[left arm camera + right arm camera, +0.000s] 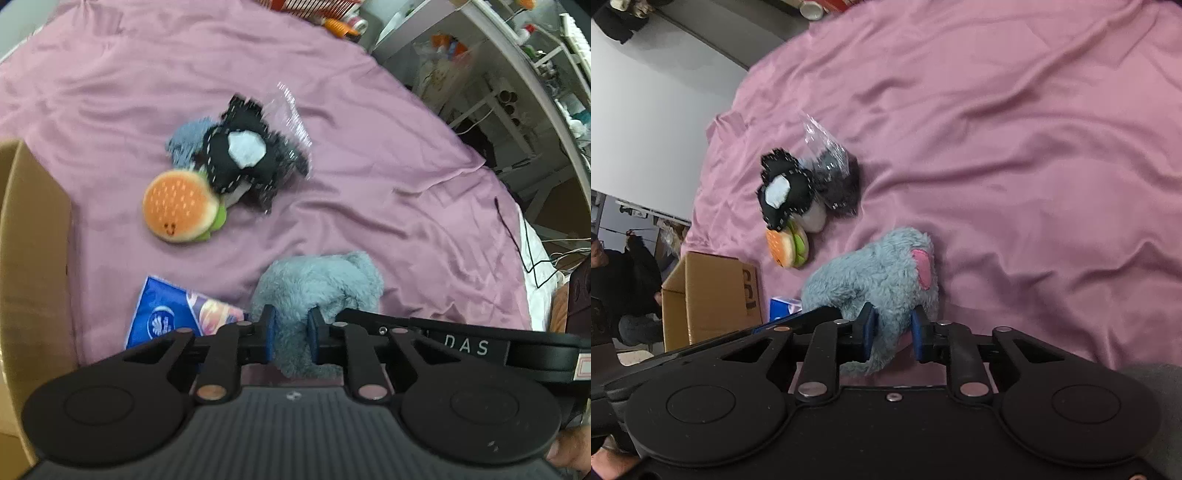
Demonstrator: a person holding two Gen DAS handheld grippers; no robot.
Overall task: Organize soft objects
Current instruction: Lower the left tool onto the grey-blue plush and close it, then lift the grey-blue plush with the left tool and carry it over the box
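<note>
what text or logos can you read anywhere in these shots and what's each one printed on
"DAS" in pale letters on the black body of the right gripper, seen in the left wrist view.
Dark print on the side of the cardboard box: turned sideways and cut off, not readable.
Round white logo and pictures on the blue packet: wording too blurred to read.
Pink-edged label on the same black body, at the frame's right edge: too small to read.

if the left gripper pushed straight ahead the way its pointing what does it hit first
The left gripper is already clamped on the fluffy blue-grey plush toy, so it meets more of that plush first. Beyond lies bare wrinkled pink bedsheet; depth is unclear.
</note>
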